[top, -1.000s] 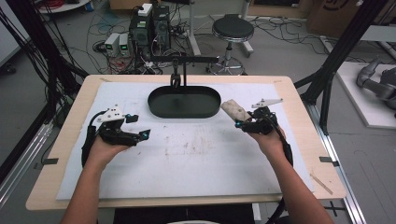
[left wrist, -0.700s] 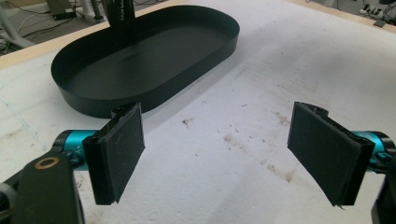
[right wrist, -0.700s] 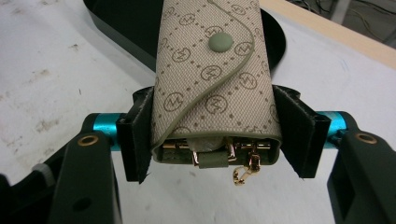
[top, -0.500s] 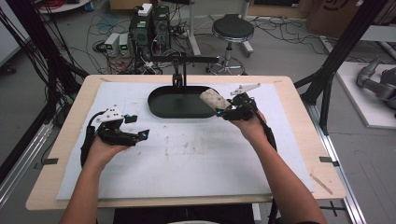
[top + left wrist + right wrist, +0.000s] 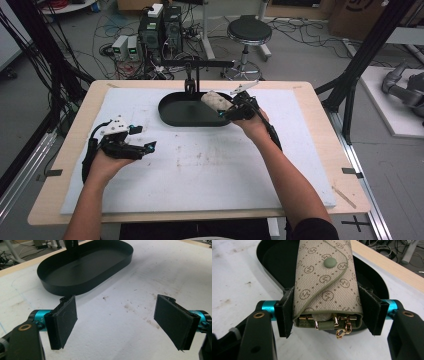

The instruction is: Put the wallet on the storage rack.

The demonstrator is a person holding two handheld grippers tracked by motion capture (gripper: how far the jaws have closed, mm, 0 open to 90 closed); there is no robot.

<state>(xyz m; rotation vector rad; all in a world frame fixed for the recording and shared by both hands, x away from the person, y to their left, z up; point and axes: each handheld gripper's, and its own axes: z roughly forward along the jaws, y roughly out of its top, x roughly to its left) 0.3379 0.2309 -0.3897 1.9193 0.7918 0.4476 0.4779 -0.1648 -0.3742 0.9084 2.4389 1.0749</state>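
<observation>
A beige patterned pouch (image 5: 325, 285) with a green snap button and gold clasps sits clamped between the pads of my right gripper (image 5: 327, 312). In the high view that right gripper (image 5: 231, 111) holds the pouch (image 5: 215, 100) over the right end of the black oval tray (image 5: 182, 112). The tray's inside (image 5: 279, 267) lies just beneath the pouch. My left gripper (image 5: 142, 140) rests low over the white mat at the left, jaws wide apart with nothing between the pads (image 5: 63, 320). Its view looks toward the tray (image 5: 85, 267), which holds nothing there.
A white foam mat (image 5: 210, 170) covers the wooden table (image 5: 325, 130). A black camera stand (image 5: 192, 75) rises behind the tray. A stool (image 5: 249, 32), electronics boxes and cables lie on the floor beyond the far edge.
My right gripper has carried the pouch leftward, from the mat right of the tray to above the tray's right end. The left gripper has stayed put.
</observation>
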